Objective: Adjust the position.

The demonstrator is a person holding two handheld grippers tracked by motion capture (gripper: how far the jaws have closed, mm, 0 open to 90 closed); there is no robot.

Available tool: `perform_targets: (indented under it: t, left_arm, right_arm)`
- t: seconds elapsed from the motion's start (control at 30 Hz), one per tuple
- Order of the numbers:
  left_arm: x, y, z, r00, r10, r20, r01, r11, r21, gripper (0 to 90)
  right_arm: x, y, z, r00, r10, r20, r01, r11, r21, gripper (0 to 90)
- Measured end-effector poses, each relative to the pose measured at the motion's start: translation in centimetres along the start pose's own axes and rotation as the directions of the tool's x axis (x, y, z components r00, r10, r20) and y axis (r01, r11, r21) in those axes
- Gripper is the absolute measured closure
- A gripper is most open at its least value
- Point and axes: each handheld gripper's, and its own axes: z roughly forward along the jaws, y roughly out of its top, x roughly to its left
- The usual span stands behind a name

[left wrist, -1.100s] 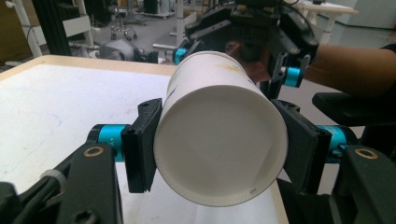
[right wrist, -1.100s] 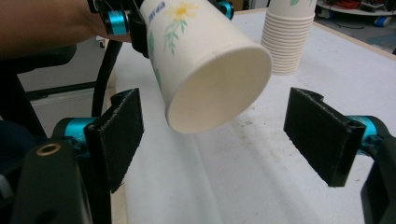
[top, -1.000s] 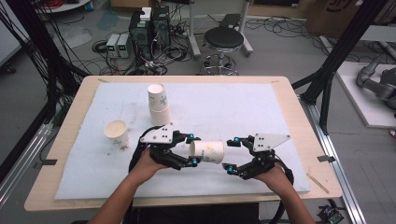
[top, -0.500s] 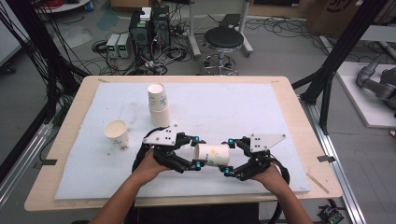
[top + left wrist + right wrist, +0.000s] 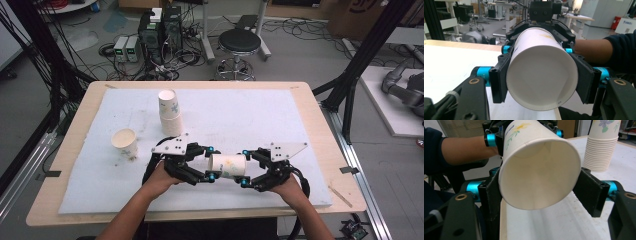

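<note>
Hands at the near edge of the counter carry both grippers, and the paper cup lies on its side between them, lifted clear of the white mat. We read the left gripper as clamped firmly on the cup's closed end. The right gripper has just been closing its jaws, with the cup's mouth end between them; in the right gripper view both pads appear to meet the cup wall.

We judge the work to be a hand-over at its midpoint: the cup is picked up and now gripped at both ends, and one gripper must yet let go before the cup can be placed.

Room for moving:
- Near side: little margin; the mat's front edge and the counter's rim sit just behind the hands.
- Left: a single upright cup stands near the left gripper.
- Beyond the left gripper: the stack of cups stands close and could be knocked.
- Right and far right: the mat lies open up to its edge.
</note>
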Motion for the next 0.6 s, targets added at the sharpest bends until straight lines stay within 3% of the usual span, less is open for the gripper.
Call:
perform_targets:
  t: [0.37,0.5,0.6]
  left_arm:
    - [-0.07,-0.18,0.09,0.9999,-0.014,-0.004,0.014,0.9999,-0.003,35.6]
    - [-0.22,0.22,0.15,0.9989,-0.018,-0.044,0.02,0.9983,0.055,19.8]
    - [-0.33,0.67,0.09,0.9982,-0.003,-0.06,0.009,0.9946,0.103,16.4]
  right_arm:
    - [0.0,0.1,-0.22,0.9998,0.017,-0.004,-0.017,1.0,0.012,33.7]
    - [-0.07,0.22,-0.38,0.9995,0.031,0.001,-0.031,0.999,0.029,33.7]
    - [-0.04,0.48,-0.54,0.9995,0.023,0.023,-0.025,0.997,0.066,33.7]
